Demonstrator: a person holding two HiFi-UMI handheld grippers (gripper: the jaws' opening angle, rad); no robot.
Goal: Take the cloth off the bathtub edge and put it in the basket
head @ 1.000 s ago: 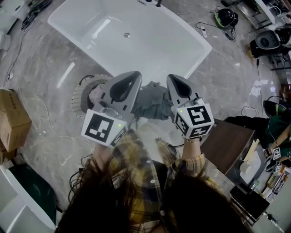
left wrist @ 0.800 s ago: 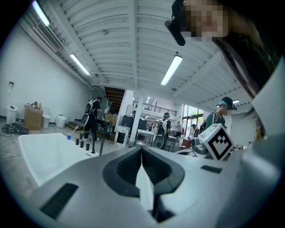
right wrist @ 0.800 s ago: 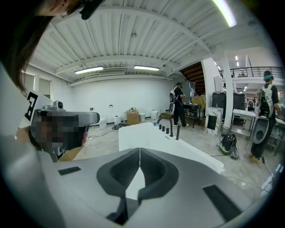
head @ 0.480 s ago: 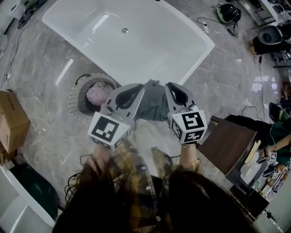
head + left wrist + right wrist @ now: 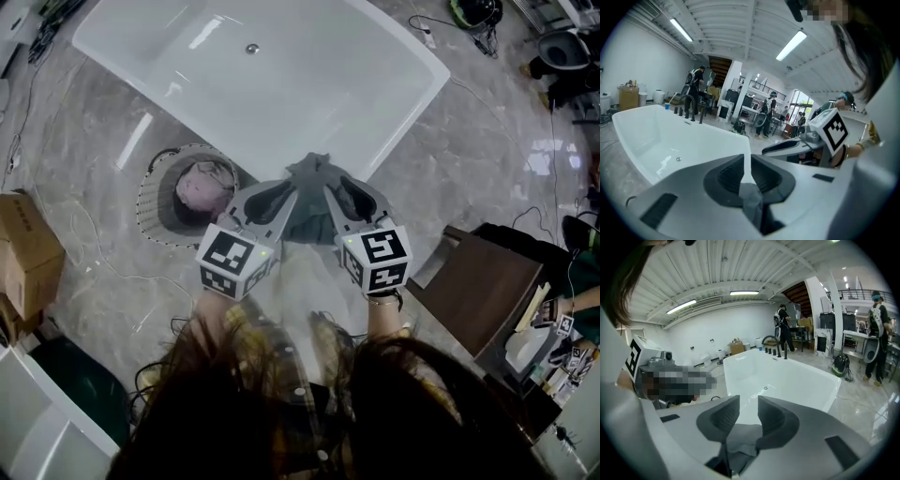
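A grey cloth (image 5: 308, 199) hangs bunched between my two grippers, just in front of the near rim of the white bathtub (image 5: 281, 94). My left gripper (image 5: 284, 194) is shut on the cloth; in the left gripper view a fold of cloth (image 5: 751, 199) is pinched behind its closed tips (image 5: 746, 161). My right gripper (image 5: 335, 190) faces it, and its jaws are opening. A gap shows between its fingers (image 5: 748, 404), and the cloth (image 5: 740, 440) lies loose low in the throat. The round wire basket (image 5: 150, 202) stands on the floor to the left, with a pink item (image 5: 202, 185) in it.
A cardboard box (image 5: 26, 248) stands at the far left. A brown table (image 5: 478, 291) is at the right. Cables trail across the marble floor (image 5: 112, 281). Black taps (image 5: 689, 112) stand on the tub's far end, with people behind them.
Both grippers have drawn closer together and moved toward the tub, and the cloth is bunched narrower between them. The basket now lies further left of the left gripper.
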